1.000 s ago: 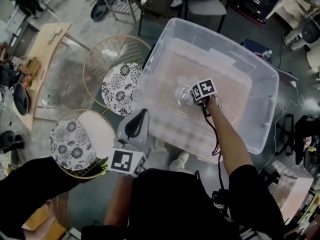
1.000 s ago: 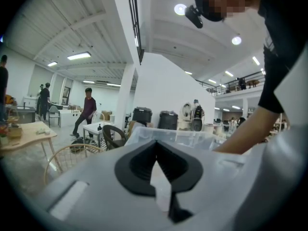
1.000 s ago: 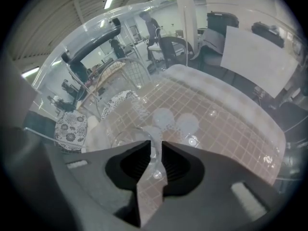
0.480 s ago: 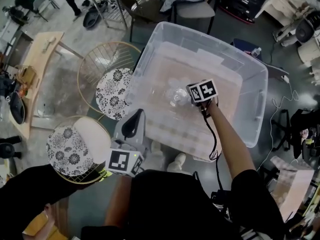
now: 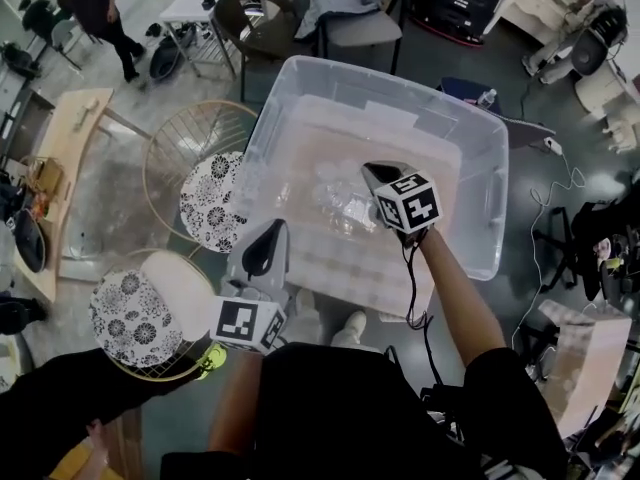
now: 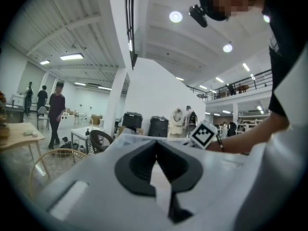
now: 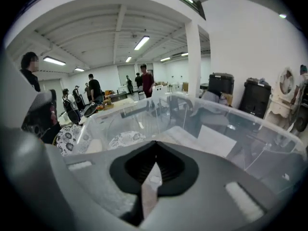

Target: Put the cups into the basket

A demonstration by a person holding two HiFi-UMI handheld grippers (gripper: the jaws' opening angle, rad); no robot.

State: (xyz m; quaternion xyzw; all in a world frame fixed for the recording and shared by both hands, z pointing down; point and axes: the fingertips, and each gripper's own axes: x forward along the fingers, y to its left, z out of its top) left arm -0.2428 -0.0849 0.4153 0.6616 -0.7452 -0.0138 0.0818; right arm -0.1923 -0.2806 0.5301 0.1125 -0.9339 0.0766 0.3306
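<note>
**Both grippers clenched, cups in the bin**

The right gripper [image 5: 370,173] hangs over the clear plastic bin [image 5: 490,218], its jaws pressed together with nothing seen between them. On the bin's floor, just left of the gripper's tip, lie clear cups [image 5: 338,196] (hard to count through the plastic). The left gripper [image 5: 268,236], also clenched and empty, is by the bin's near-left corner, beside a floral-cushioned wire stool [image 5: 205,203].
</note>
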